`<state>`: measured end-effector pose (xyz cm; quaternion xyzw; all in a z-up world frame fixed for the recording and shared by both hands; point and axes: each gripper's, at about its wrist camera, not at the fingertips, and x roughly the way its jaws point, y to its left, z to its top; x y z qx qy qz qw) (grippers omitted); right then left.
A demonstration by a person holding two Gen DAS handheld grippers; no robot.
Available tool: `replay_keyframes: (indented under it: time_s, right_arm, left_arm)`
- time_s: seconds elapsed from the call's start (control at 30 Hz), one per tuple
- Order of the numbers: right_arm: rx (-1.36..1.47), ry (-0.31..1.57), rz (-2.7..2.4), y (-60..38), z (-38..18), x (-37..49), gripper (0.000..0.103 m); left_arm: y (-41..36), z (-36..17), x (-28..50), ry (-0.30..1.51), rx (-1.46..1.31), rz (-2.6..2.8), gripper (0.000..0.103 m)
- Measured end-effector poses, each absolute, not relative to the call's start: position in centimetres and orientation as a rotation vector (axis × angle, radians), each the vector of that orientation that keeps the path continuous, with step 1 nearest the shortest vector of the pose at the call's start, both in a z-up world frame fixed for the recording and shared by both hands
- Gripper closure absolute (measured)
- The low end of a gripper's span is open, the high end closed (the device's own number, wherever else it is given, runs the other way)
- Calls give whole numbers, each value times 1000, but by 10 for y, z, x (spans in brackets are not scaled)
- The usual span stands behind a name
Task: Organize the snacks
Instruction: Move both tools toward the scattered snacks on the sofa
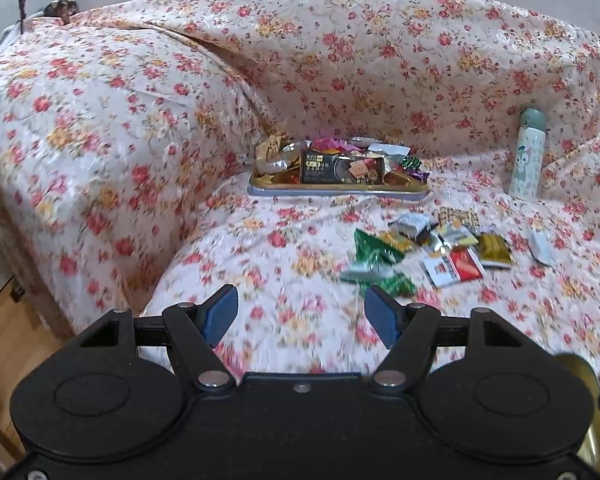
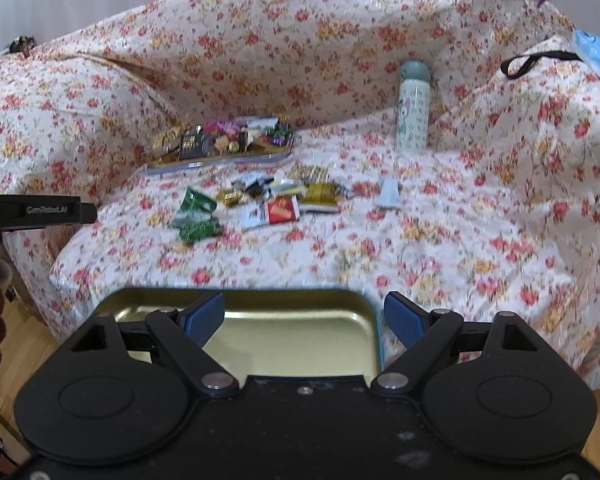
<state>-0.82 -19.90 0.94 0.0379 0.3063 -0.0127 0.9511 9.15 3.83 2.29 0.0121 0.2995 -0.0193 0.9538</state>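
Both jaw pairs stand released: your left gripper (image 1: 301, 312) hovers near the loose snacks (image 1: 432, 246), your right gripper (image 2: 303, 322) over the tin tray (image 2: 260, 332)

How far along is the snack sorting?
Done: one tray at the sofa back is heaped with snacks. In hand: nothing; left gripper and right gripper are open, an empty tin under the right one. Left: the loose packets on the seat.
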Motion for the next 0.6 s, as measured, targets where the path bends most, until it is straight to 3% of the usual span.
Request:
replay_keyframes:
  time_s: [0.6]
  right_arm:
    - [34,601,-18,-220,18,66,12]
  left_arm:
    - [7,-1,148,643,147,-184,31]
